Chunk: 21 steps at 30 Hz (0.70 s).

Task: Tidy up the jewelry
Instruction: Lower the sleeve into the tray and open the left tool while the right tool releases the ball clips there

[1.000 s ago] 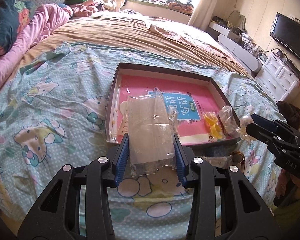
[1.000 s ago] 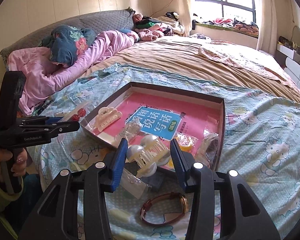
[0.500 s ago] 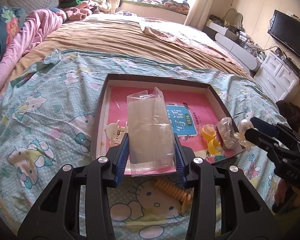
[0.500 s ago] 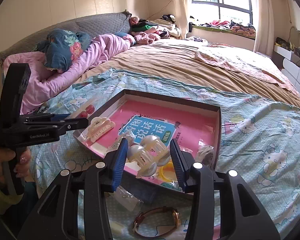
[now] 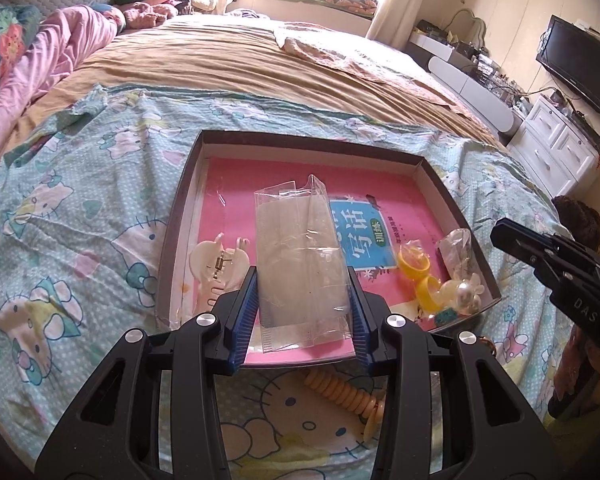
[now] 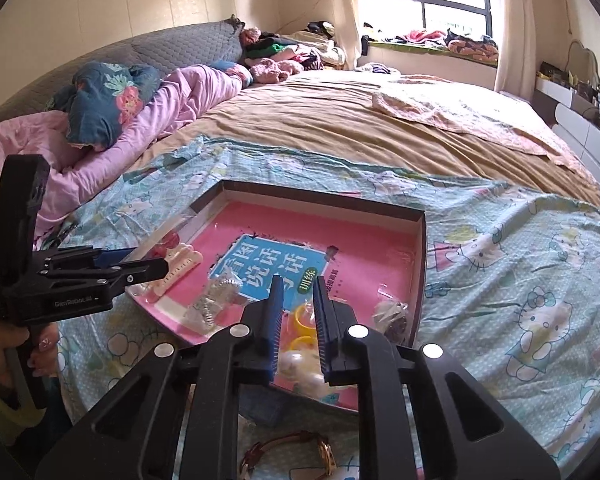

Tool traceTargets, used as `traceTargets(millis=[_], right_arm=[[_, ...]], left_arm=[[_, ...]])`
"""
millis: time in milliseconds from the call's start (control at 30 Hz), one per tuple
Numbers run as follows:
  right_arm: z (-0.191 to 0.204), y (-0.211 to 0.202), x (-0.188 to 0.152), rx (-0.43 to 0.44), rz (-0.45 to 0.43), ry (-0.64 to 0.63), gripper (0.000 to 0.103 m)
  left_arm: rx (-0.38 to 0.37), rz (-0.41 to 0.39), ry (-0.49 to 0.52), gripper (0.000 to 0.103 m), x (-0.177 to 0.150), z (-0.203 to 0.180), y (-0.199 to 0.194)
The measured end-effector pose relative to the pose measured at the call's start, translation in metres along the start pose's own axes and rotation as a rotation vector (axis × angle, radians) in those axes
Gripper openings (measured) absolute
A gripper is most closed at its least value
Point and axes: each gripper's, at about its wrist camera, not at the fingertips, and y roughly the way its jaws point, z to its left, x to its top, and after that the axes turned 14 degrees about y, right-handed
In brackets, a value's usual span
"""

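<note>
near the cameras, a beaded bracelet (image 5: 350,394) and a strap watch (image 6: 296,454) are lying on the printed bedsheet (image 5: 80,208), not yet sorted. the left gripper (image 5: 302,314) is grasping a crinkled clear plastic bag (image 5: 300,264) between its ribbed blue fingers (image 5: 244,312). the right gripper (image 6: 298,330) is clenched on nothing. beyond, the shallow cardboard box (image 5: 300,138) is holding a white claw clip (image 5: 216,258), yellow rings (image 5: 416,266) and a pearly clip (image 5: 462,294); the task is looking roughly half done.
</note>
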Motion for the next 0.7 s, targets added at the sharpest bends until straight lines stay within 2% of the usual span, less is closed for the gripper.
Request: traceTargets(millis=[333, 533, 600, 700], right_arm=[[-0.013, 0.021, -0.011, -0.023, 0.057, 0.031, 0.013], [-0.025, 0.022, -0.025, -0.035, 0.095, 0.056, 0.014], [-0.027, 0.020, -0.031, -0.038, 0.103, 0.063, 0.016], [-0.032, 0.014, -0.043, -0.039, 0.109, 0.084, 0.027]], left_arm=[[-0.001, 0.083, 0.034, 0.033, -0.012, -0.001, 0.034], [0.010, 0.084, 0.030, 0.034, -0.013, 0.002, 0.039], [0.013, 0.081, 0.026, 0.034, -0.013, 0.004, 0.039], [0.016, 0.079, 0.022, 0.034, -0.012, 0.006, 0.040]])
